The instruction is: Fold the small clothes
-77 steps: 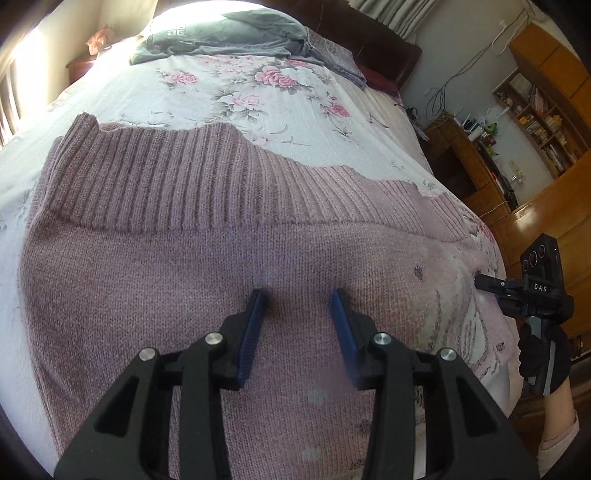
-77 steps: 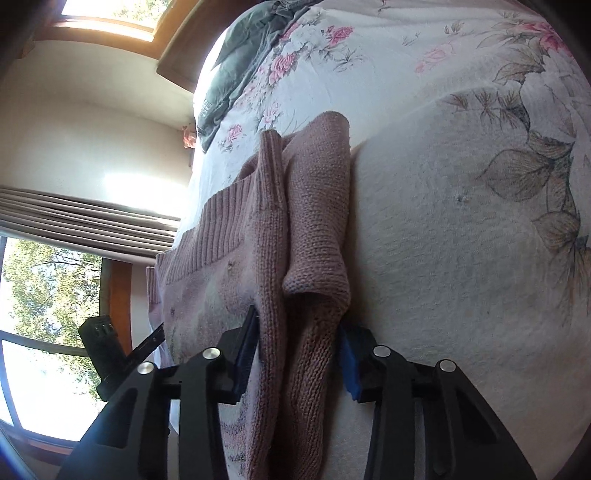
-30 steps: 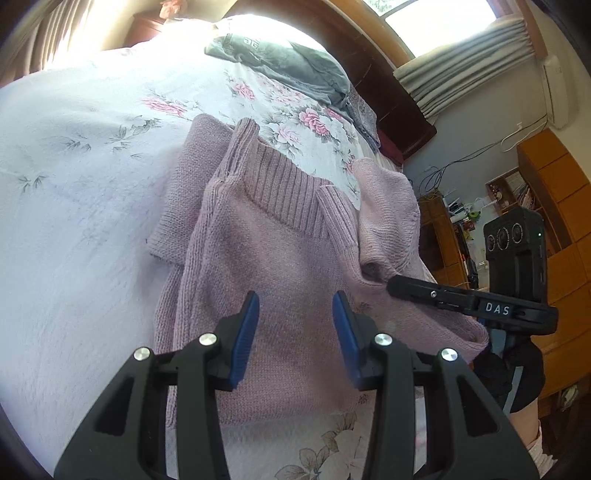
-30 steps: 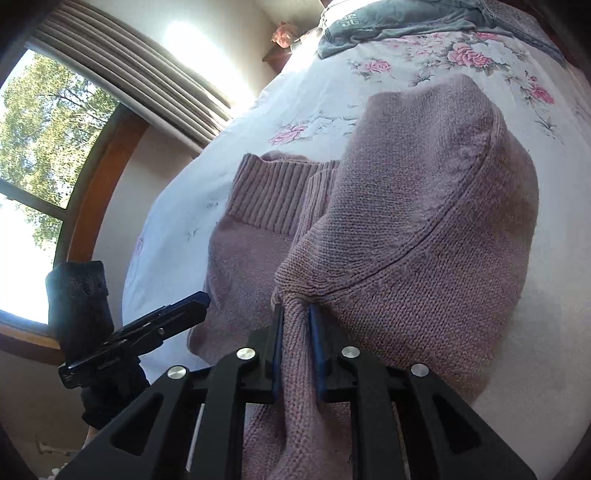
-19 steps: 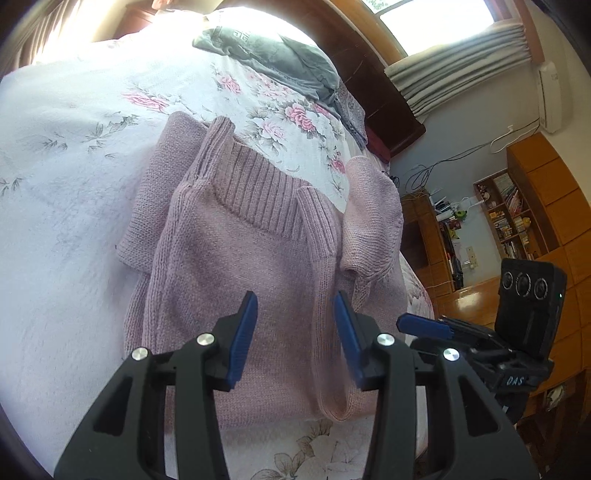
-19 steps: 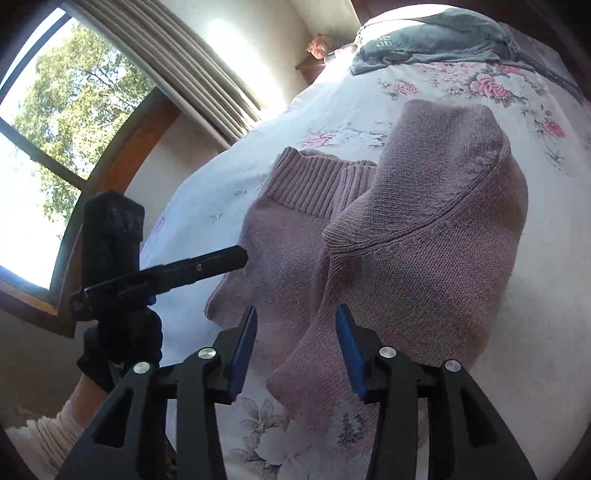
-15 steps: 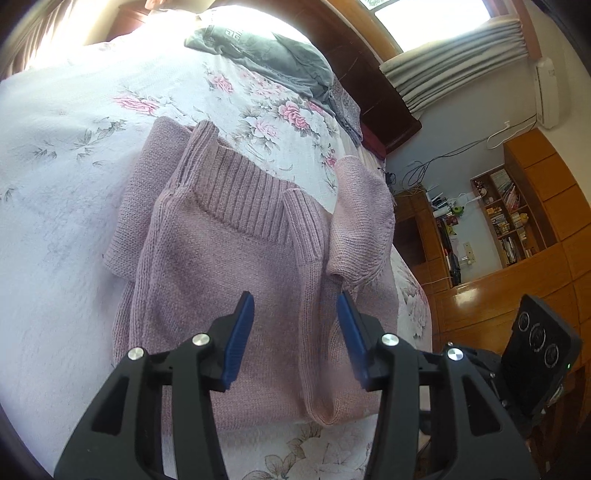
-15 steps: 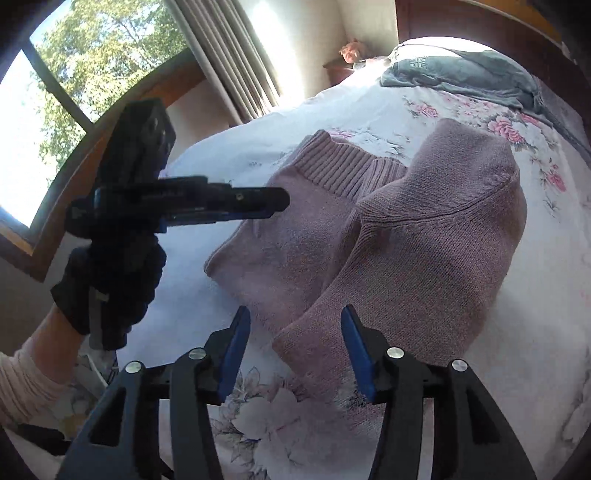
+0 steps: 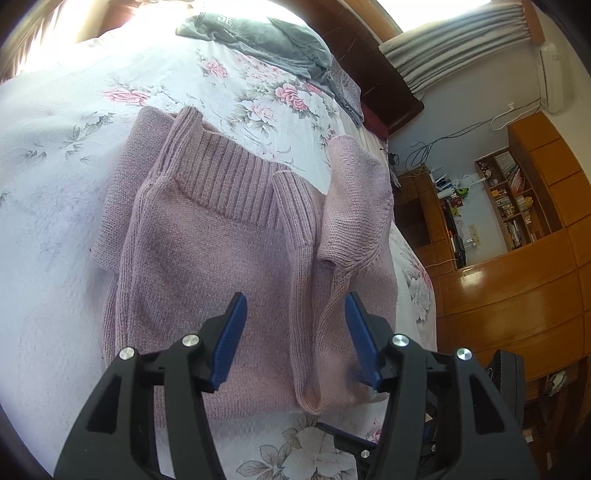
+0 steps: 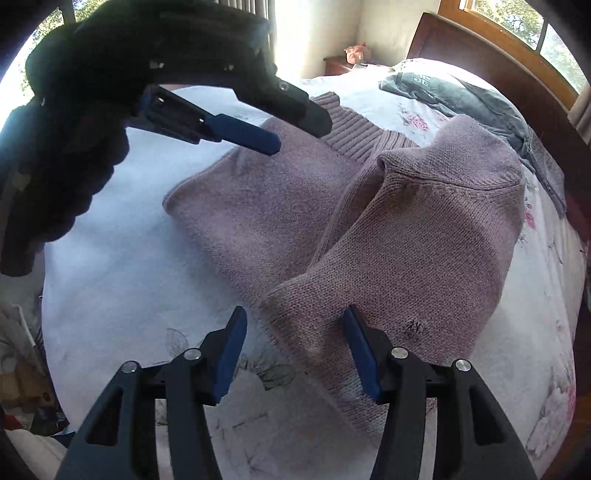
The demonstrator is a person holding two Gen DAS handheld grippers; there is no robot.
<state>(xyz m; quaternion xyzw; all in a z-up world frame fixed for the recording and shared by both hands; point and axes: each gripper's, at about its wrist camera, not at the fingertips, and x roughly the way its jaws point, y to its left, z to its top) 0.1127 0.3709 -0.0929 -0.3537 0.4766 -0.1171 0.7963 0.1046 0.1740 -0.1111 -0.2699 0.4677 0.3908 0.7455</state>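
Observation:
A mauve knit sweater (image 9: 207,266) lies on the floral bedsheet (image 9: 55,155), ribbed neck away from me. Both sides are folded inward, and a sleeve (image 9: 299,295) runs down the middle. My left gripper (image 9: 295,306) hovers open above the lower part of the sweater, holding nothing. In the right wrist view the folded right side (image 10: 424,240) lies over the body. My right gripper (image 10: 294,325) is open just above the folded hem corner, empty. The left gripper (image 10: 297,134) hangs open over the far side, held by a black-gloved hand (image 10: 55,166).
A grey garment (image 9: 258,33) lies at the head of the bed near the dark wooden headboard (image 10: 480,48). Wooden cabinets (image 9: 517,288) and a bookshelf (image 9: 509,192) stand right of the bed. A nightstand (image 10: 340,64) sits in the far corner. Bare sheet surrounds the sweater.
The right gripper, shut on the sweater's side a second ago, has laid that side over the body, opened and drawn back to the hem. The left gripper stayed open and shifted slightly.

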